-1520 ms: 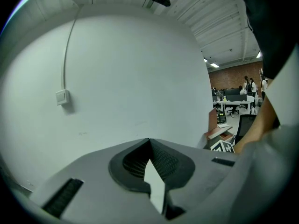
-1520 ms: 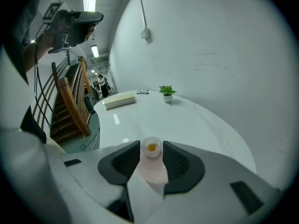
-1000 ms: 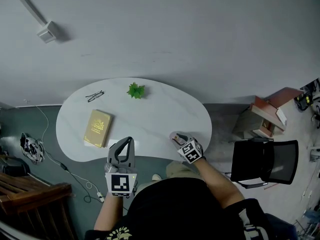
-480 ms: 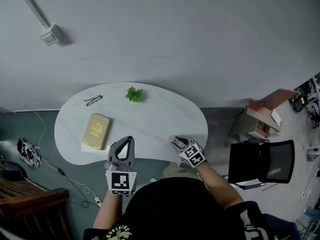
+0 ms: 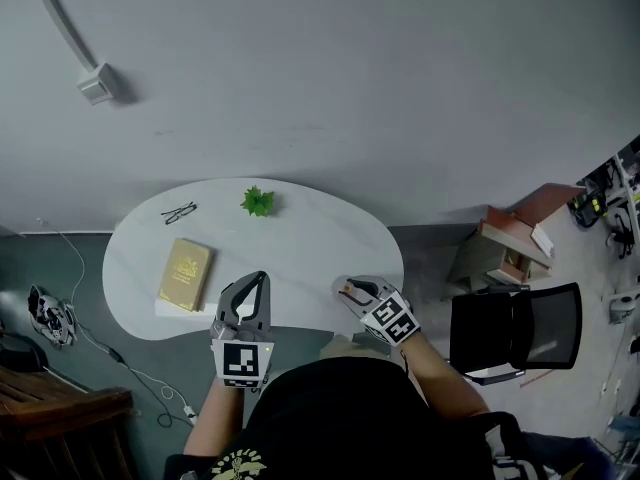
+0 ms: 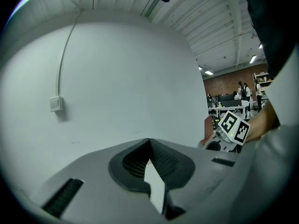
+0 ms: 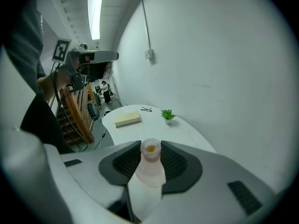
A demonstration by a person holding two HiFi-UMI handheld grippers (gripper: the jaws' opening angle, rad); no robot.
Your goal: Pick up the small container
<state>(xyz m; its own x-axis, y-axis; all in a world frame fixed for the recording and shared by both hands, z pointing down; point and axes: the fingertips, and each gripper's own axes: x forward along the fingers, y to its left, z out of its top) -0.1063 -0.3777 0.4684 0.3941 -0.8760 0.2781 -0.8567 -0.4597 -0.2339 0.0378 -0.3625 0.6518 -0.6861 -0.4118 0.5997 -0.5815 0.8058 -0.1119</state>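
One grip is set — my right gripper [image 7: 150, 147] clamps the small container [image 7: 150, 169] upright between its jaws; left gripper [image 6: 149, 146] — closed, empty — sits farther off.

On the tabletop [image 5: 300, 243] the book [image 5: 186, 273] lies at the left, with the glasses [image 5: 180, 212] behind it and the plant [image 5: 257, 202] at the far edge. The left claw [image 5: 260, 280] hangs just right of the book. The small container [image 7: 150, 164] sits between the jaws of the right claw [image 5: 346, 288], over the near right edge. A chair [image 5: 515, 330] stands further right.
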